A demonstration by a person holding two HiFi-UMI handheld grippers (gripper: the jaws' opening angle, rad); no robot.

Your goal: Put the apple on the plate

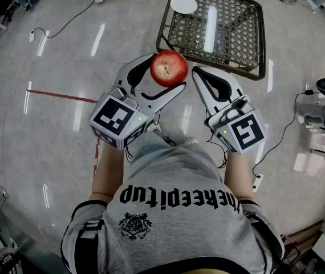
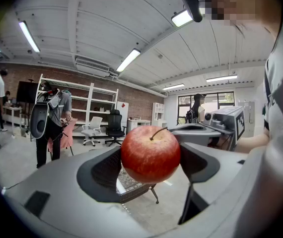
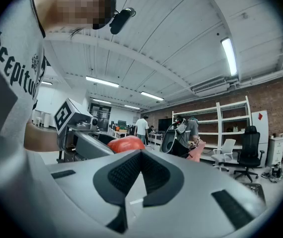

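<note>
Two tools out in front of a grey printed T-shirt, one in each hand, side by side above a glossy grey floor.

Left tool: jaws spread wide and clamped on a red apple, one pad against each flank, stem on top and leaning a little. Apple therefore up in the air, resting on no surface, just short of the near rim of a low dark woven-wire table in the head view.

Right tool: jaws brought fully together, pad against pad. Close beside the left tool, tip near the apple but apart from it.

On the shiny tabletop, toward its far left corner in the head view, a small white plate, well apart from the apple.

On the floor to the left, a red tape line and a thin cable.

Behind the apple in the left gripper view: white shelving against a brick wall, a black office chair, a standing person in dark trousers.
</note>
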